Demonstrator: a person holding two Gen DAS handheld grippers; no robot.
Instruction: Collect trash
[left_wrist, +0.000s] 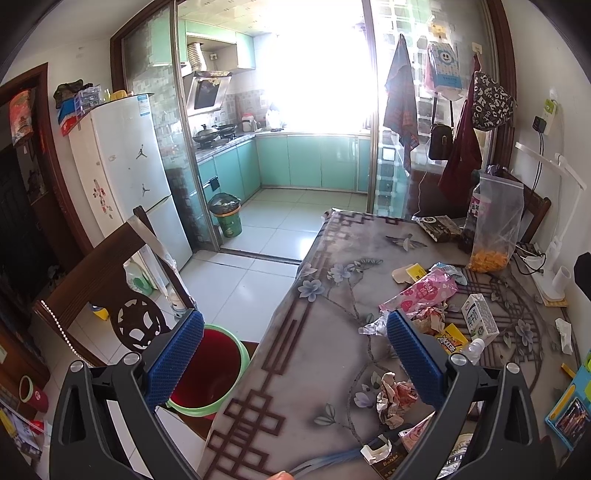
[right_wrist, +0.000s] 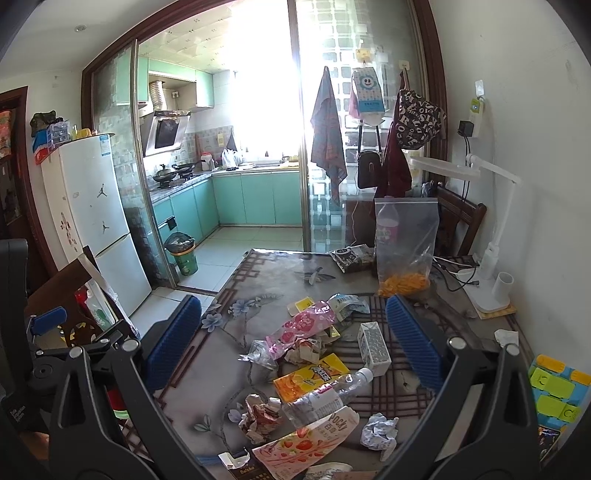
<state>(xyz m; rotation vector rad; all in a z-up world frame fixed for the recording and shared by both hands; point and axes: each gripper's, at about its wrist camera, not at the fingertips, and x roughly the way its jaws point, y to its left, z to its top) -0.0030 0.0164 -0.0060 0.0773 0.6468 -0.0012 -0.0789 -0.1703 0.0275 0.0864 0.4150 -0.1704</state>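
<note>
The left gripper (left_wrist: 295, 354) hung with its jaws spread wide and nothing between them but air, poised over the near edge of the surface (left_wrist: 332, 258). Beyond and below its left jaw stood a green-rimmed bin (left_wrist: 236, 354) with a red lining, on the floor just beside the surface. Between the jaws lay only the flowered cloth; a crumpled wrapper (left_wrist: 395, 398) rested just inside the right jaw, low in the view. Past the tip of that right jaw the litter began — a pink packet (left_wrist: 424, 291), then a small white carton (left_wrist: 480, 319) further right. The right gripper (right_wrist: 293, 341) also had its jaws wide apart and empty, held above the middle of the heap. Just inside its left jaw sat a clear crinkled film (right_wrist: 258, 354); ahead, in the centre of the gap, the pink packet (right_wrist: 306, 325) lay slanted, with a yellow box (right_wrist: 310, 376) and a clear plastic bottle (right_wrist: 328, 395) nearer the camera. A pink Pocky box (right_wrist: 306, 443) lay lowest, touching the bottle. The white carton (right_wrist: 375, 347) lay just inside the right jaw, and a balled white paper (right_wrist: 380, 430) sat below it. Far ahead of the right jaw a zip bag (right_wrist: 404, 247) with orange pieces stood upright — a white lamp (right_wrist: 491, 254) was to its right.
</note>
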